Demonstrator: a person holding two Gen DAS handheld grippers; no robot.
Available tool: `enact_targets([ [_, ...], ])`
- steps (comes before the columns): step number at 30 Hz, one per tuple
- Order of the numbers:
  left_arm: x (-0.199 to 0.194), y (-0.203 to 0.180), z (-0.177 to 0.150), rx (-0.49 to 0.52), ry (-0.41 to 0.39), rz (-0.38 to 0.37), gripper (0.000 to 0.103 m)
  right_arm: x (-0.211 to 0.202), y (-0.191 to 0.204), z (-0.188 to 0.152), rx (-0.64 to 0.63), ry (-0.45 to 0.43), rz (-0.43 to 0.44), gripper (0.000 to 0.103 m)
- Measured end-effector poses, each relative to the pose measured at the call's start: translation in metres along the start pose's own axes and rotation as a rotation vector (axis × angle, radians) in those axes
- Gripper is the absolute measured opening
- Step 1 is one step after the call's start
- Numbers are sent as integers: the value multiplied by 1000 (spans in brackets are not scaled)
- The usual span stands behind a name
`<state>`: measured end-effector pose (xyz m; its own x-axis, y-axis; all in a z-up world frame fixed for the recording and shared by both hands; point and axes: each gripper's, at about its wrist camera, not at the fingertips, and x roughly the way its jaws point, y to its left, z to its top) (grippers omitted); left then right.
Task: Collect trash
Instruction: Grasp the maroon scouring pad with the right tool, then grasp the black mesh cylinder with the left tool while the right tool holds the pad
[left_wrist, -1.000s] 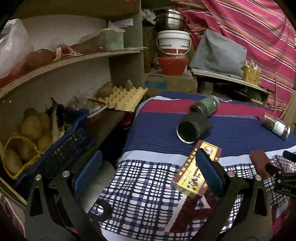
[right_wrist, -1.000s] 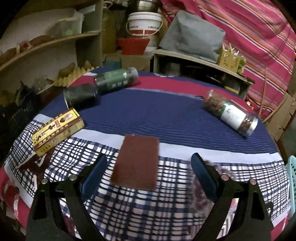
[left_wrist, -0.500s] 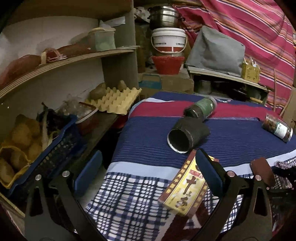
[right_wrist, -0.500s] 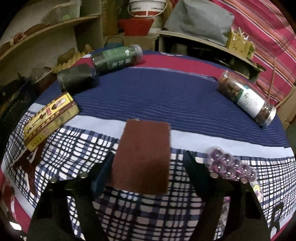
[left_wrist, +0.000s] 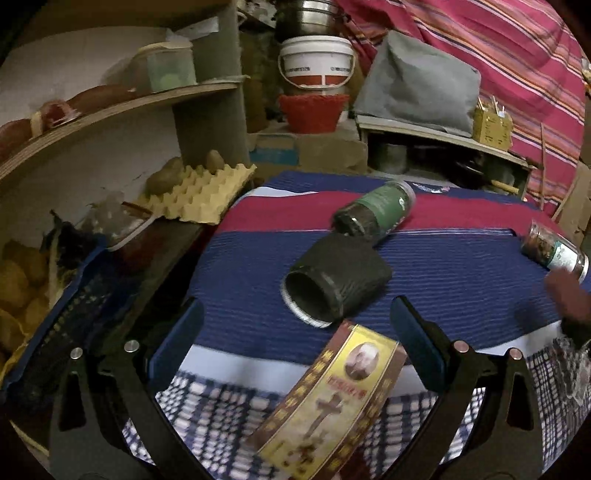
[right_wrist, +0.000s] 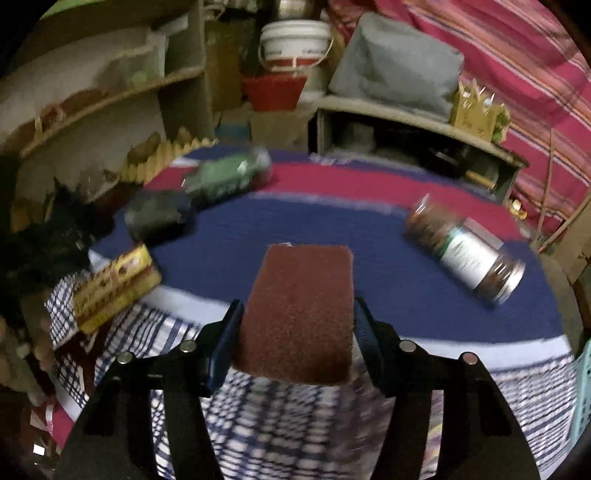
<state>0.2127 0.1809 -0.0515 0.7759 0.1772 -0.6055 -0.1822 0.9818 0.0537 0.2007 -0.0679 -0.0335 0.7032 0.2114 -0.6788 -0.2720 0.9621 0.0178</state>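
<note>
Right tongs (right_wrist: 295, 325): jaws closing on the brown pad (right_wrist: 301, 310); both blue fingers now sit against its long edges. A second ago they stood wide, with the pad lying flat on the cloth (right_wrist: 332, 229) between them.
Pad: between the right fingers, its far end sticking out ahead; it looks lifted off the cloth, so the pickup seems made.
Left tongs (left_wrist: 295, 339): wide open, gripping nothing. They have slid in over the table since a second ago.
Box (left_wrist: 328, 402): yellow carton, now between the open left fingers and slightly toward the right one, its near end under the tongs; before, it lay against the right finger only.
Black tube (left_wrist: 336, 282): on its side just ahead of the left tongs, mouth facing them.
Green jar (left_wrist: 376, 212): beyond the tube, touching its far end.
Brown jar (right_wrist: 465, 251): ahead and right of the right tongs, well apart.
Meaning: one piece of trash is in hand; the box looks lined up as the left side's next pickup. No bin can be told in either view.
</note>
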Motion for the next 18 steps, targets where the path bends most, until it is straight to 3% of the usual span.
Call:
enact_targets([
  [8, 40, -21, 14, 5, 83, 21, 98, -12, -42, 16, 43, -65, -11, 59],
  [18, 79, -26, 24, -65, 197, 34, 97, -1, -73, 10, 96, -60, -13, 60],
])
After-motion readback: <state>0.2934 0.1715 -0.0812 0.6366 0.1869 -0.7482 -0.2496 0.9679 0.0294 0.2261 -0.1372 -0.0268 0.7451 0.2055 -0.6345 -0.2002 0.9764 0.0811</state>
